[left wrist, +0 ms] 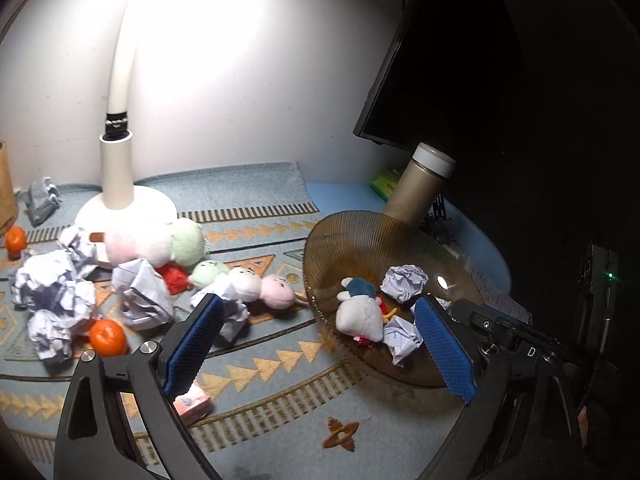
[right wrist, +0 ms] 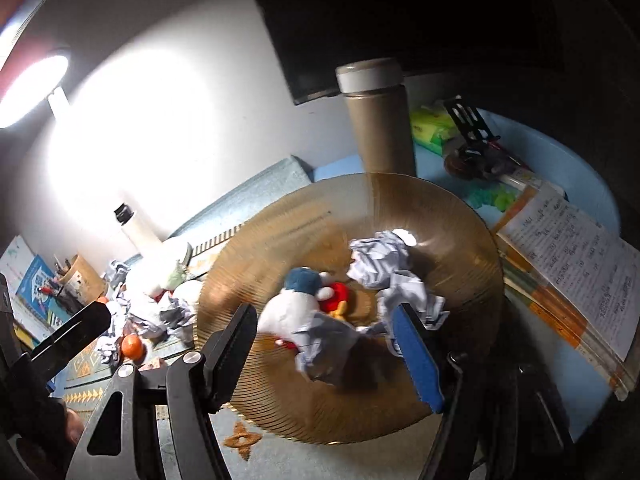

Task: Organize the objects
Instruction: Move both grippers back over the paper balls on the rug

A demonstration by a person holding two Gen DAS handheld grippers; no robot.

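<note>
Hovering: right gripper [right wrist: 324,344] | jaws apart | over amber bowl [right wrist: 460,220]

Black-framed claw [left wrist: 316,344] with blue ribbed pads [left wrist: 444,348], silver screws.

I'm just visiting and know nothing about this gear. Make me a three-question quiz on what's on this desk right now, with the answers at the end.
1. True or false: the amber bowl holds only crumpled paper.
2. Which stands just behind the bowl: (a) the tan bottle, (b) the lamp, (c) an orange?
3. How many oranges lie on the mat in the left wrist view?

Key
1. False: a white plush toy with a blue cap lies in it among the paper balls.
2. (a).
3. Two; the second orange sits near the left edge.

Both the left hand-held gripper and right hand-held gripper are open.
</note>
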